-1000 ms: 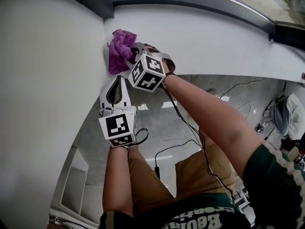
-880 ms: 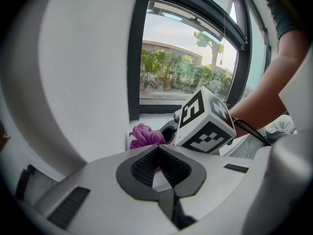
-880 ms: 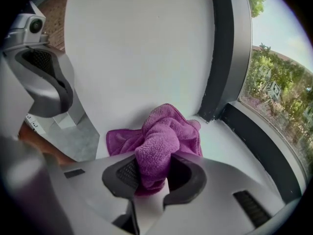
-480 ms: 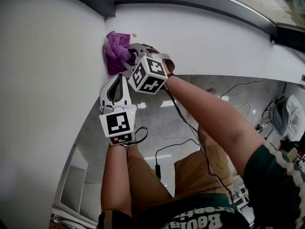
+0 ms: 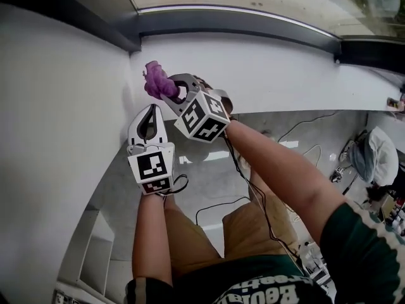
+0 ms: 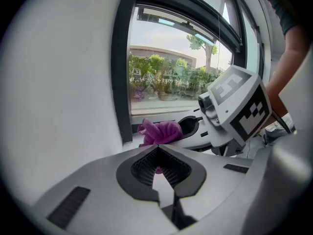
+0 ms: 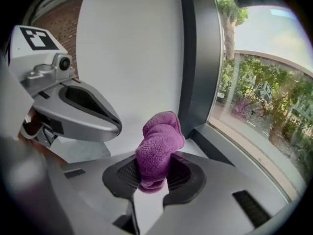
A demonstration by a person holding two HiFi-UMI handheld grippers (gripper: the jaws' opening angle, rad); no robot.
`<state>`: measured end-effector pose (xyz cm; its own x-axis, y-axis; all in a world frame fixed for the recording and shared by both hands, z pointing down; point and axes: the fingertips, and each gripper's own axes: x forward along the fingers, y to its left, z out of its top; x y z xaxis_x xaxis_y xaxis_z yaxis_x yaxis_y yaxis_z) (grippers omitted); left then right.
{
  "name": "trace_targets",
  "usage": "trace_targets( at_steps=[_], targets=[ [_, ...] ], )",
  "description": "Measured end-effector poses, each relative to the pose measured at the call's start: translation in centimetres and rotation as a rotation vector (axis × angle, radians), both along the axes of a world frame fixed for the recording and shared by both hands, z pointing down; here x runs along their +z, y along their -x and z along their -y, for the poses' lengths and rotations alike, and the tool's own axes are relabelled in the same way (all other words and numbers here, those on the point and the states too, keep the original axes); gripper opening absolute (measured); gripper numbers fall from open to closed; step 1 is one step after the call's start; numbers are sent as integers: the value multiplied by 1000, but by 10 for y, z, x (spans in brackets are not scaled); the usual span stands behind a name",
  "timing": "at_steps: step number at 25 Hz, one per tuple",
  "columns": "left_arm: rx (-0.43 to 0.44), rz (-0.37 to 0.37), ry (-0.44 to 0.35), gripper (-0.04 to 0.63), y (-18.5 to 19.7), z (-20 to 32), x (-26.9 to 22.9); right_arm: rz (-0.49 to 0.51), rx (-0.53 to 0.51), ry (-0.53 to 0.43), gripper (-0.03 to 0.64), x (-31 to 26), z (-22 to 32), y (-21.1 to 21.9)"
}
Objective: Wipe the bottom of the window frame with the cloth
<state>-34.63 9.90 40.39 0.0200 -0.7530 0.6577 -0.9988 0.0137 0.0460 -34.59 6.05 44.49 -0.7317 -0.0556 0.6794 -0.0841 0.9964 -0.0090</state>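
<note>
A bunched purple cloth (image 5: 155, 81) is clamped in my right gripper (image 5: 166, 88), which is shut on it just above the white sill (image 5: 272, 68) at the left corner. The window frame's dark bottom rail (image 5: 240, 25) runs along the sill's far edge. In the right gripper view the cloth (image 7: 159, 143) sticks up from the jaws (image 7: 152, 158), close to the frame's dark upright (image 7: 195, 58). My left gripper (image 5: 154, 107) hangs just below and left of the right one, jaws together and holding nothing. In the left gripper view (image 6: 157, 148) I see the cloth (image 6: 159, 132) ahead.
A white wall (image 5: 57, 106) closes the left side of the corner. Below the sill lie a grey floor with black cables (image 5: 215, 204), a bundle of fabric (image 5: 373, 157) at right and a white shelf unit (image 5: 95, 246) at lower left.
The cloth was pressed flat into the wall corner; now it is bunched and lifted clear, slightly nearer the frame. The head view has tilted up, showing more window. My left gripper has barely moved.
</note>
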Motion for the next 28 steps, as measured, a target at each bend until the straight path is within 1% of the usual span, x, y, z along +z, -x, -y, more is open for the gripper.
trace_targets(
  at_steps=[3,6,9,14,17,22,25,28],
  targets=[
    [7,6,-33,9,-1,-2,-32,6,22,-36,103,-44,0,-8],
    [23,12,-64,9,-14,8,-59,20,39,-80,103,-84,10,-24],
    [26,14,-80,9,-30,25,-80,46,78,-90,103,-118,29,-46],
    [40,4,-125,9,-48,42,-129,80,180,-96,103,-180,46,-84],
    [76,26,-158,9,-63,56,-168,124,225,-112,103,-226,55,-100],
    [200,89,-222,9,-96,87,-244,240,310,-133,103,-306,73,-123],
    [209,92,-247,9,-118,96,-290,276,344,-144,103,-348,79,-147],
    [221,92,-270,9,-137,102,-325,328,397,-139,103,-386,84,-171]
  ],
)
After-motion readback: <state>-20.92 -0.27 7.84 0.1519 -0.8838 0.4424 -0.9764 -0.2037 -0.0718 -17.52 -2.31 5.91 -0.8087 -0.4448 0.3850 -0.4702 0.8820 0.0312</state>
